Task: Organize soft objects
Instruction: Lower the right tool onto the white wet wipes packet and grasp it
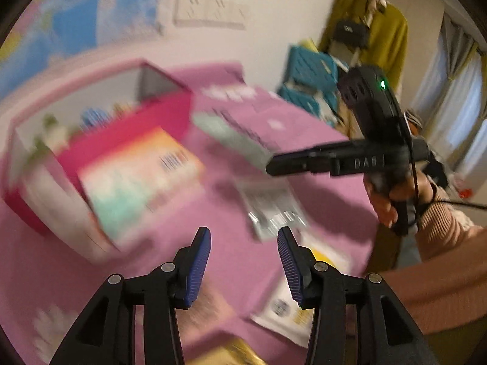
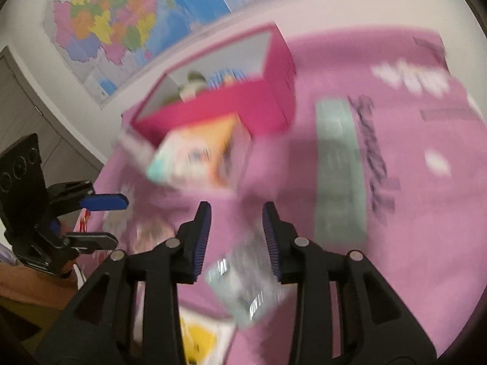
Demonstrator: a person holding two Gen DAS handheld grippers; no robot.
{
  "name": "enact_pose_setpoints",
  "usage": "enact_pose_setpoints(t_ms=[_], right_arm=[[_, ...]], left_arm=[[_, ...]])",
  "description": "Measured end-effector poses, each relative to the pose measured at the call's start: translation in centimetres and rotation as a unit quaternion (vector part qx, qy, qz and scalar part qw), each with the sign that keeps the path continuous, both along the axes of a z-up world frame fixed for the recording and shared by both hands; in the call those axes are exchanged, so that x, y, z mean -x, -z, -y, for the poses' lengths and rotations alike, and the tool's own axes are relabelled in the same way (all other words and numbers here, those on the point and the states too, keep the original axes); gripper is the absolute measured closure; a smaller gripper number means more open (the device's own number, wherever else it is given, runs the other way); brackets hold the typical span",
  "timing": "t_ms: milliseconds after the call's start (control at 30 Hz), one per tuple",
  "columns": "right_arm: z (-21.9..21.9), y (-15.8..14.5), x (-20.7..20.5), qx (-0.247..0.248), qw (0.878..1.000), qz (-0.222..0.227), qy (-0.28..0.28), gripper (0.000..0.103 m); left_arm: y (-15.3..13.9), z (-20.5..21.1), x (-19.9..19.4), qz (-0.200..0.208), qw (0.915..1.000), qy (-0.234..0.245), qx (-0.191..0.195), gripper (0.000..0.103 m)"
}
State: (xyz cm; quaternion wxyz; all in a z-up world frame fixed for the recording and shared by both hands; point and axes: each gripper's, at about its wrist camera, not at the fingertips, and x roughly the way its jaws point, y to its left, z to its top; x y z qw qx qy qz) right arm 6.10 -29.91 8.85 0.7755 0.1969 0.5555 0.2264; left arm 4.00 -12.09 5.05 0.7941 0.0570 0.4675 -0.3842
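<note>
Both views are motion-blurred. A pink box [image 1: 127, 115] [image 2: 243, 109] stands open on the pink cloth with soft items inside. A pastel soft pack [image 1: 137, 179] [image 2: 197, 155] leans against its front. A silvery clear packet [image 1: 274, 210] [image 2: 246, 289] lies on the cloth. My left gripper [image 1: 243, 243] is open and empty above the cloth, near the packet. My right gripper [image 2: 236, 216] is open and empty, with the packet just below its fingers. The right gripper also shows in the left wrist view [image 1: 304, 159].
A white and yellow packet [image 1: 292, 307] [image 2: 201, 340] lies at the near edge. A golden pack [image 1: 231, 352] sits lower. A mint strip [image 2: 338, 167] lies on the cloth. Blue crates [image 1: 310, 82] and hanging clothes [image 1: 380, 30] stand behind. A map [image 2: 121, 21] hangs on the wall.
</note>
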Motion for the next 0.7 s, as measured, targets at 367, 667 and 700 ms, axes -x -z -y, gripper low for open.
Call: enact_pose_setpoints(t_ms=[367, 667, 700], right_arm=[[0.0, -0.1, 7.3, -0.014, 0.999, -0.042, -0.026, 0.056], [-2.2, 1.0, 8.9, -0.024, 0.997, -0.047, -0.054, 0.056], [-2.2, 1.0, 8.9, -0.026, 0.997, -0.045, -0.056, 0.056]], left_arm=[[2.9, -0.4, 5.1, -0.089, 0.9959, 0.008, -0.017, 0.057], [3.9, 0.0, 7.3, -0.137, 0.9901, -0.002, -0.028, 0.054], [4.0, 0.2, 7.3, -0.139, 0.9899, -0.003, -0.029, 0.054]])
